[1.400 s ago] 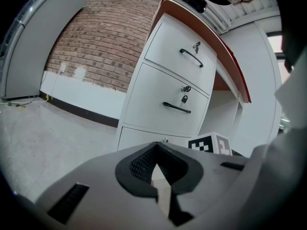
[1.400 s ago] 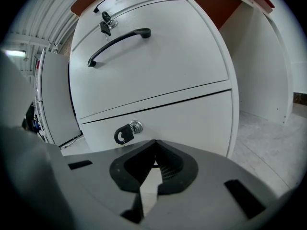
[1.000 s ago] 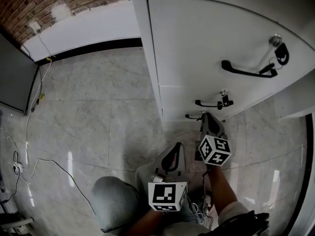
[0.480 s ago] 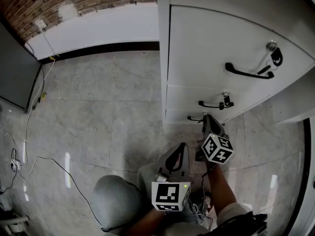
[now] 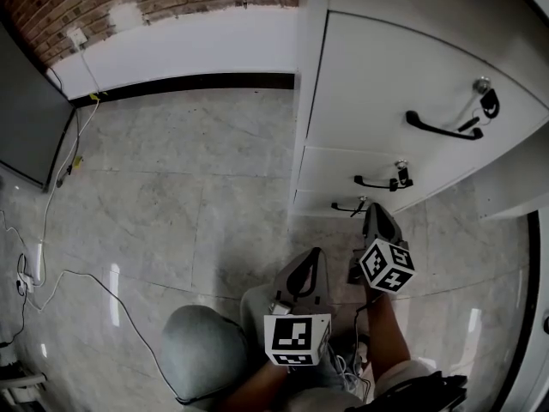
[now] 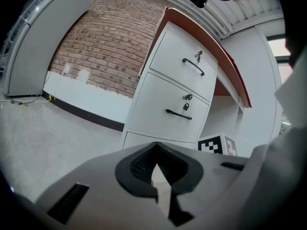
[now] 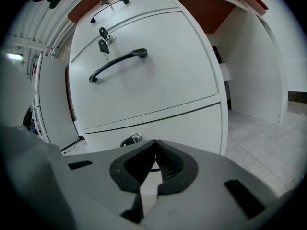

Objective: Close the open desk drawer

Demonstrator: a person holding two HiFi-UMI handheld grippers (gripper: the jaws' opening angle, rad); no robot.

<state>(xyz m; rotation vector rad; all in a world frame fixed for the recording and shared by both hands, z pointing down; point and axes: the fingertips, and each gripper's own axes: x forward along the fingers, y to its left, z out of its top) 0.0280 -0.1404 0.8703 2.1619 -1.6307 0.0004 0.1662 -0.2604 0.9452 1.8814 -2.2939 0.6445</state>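
White bottom drawer (image 5: 319, 202) sits low in the desk, seemingly almost flush — the right gripper (image 5: 374, 208), jaws together and empty, should press squarely beside its handle (image 5: 346, 206) — left gripper (image 5: 312, 254) likewise closed, idle.

We get soft, even indoor light, fairly dim; pale glare streaks on the floor (image 5: 115, 283) (head view). Fisheye bends edges w/ dark vignette; left claw (image 6: 155, 145) blurs up close.

No readable text, labels or numbers anywhere.
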